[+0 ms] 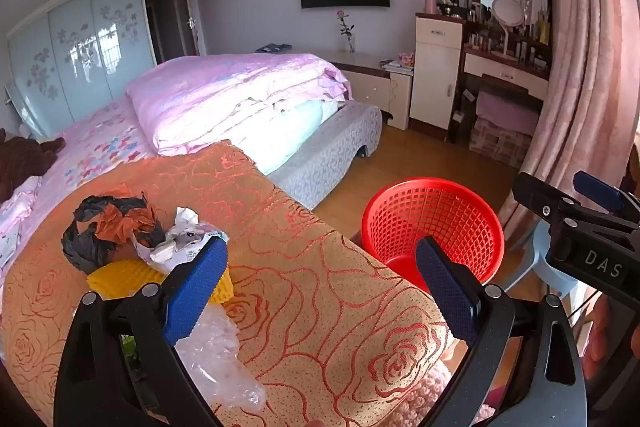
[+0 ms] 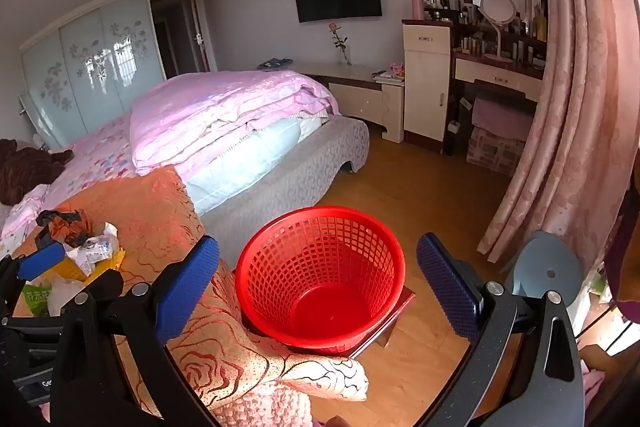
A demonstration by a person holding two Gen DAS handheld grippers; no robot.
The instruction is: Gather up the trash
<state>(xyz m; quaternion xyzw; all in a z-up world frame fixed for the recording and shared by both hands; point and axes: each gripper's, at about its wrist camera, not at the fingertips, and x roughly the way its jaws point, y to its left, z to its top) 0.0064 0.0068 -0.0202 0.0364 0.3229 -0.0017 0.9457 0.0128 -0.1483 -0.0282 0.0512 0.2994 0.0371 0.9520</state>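
Trash pile (image 1: 132, 239) beyond left gripper (image 1: 320, 291)

A heap of trash (image 1: 132, 239) lies on a cloth-covered surface (image 1: 312, 287), at about nine o'clock from the left gripper (image 1: 316, 291), whose jaws stand wide apart above the cloth. The basket (image 1: 434, 227) stands on the floor off the cloth's edge, at two o'clock (on a low stand, seen from the right wrist). Behind the cloth, at twelve, lies the bed (image 1: 240, 103). The right gripper (image 2: 318, 287), jaws wide, hangs over the basket.
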